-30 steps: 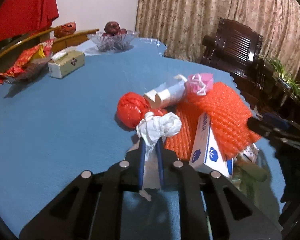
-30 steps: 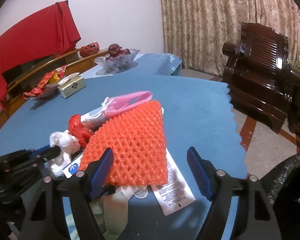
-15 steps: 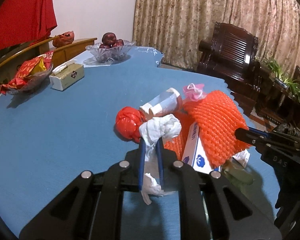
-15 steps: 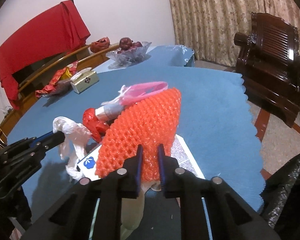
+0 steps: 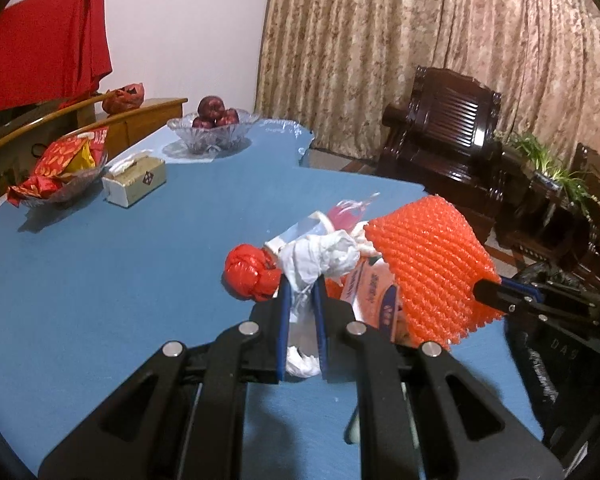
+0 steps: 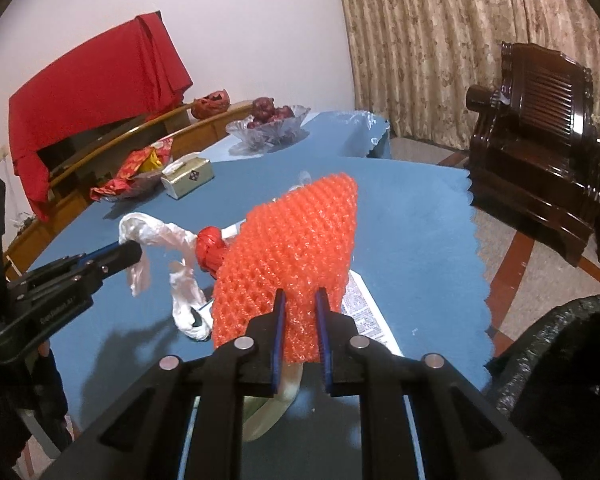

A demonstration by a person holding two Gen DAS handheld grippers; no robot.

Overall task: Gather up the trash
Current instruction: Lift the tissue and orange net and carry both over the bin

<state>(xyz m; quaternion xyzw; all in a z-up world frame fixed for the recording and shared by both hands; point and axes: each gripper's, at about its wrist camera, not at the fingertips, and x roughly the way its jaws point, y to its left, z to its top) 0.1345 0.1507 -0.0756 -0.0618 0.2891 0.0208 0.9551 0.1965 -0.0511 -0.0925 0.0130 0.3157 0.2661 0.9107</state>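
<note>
**Both grippers lift trash off the pile**

The left gripper [image 5: 302, 300] pinches a crumpled white plastic bag [image 5: 320, 256]; the right gripper [image 6: 300, 320] clamps the orange foam net [image 6: 296, 248]. Each is held above the blue worktop [image 5: 120, 260], probably for carrying toward the black bag [image 6: 560, 360] at near right.

Left gripper [image 5: 302, 292]: matte black linkage frame, four silver round screws, thin blue finger pads [image 5: 283, 320]. Right gripper [image 6: 300, 304]: identical; white lettering along side.
</note>
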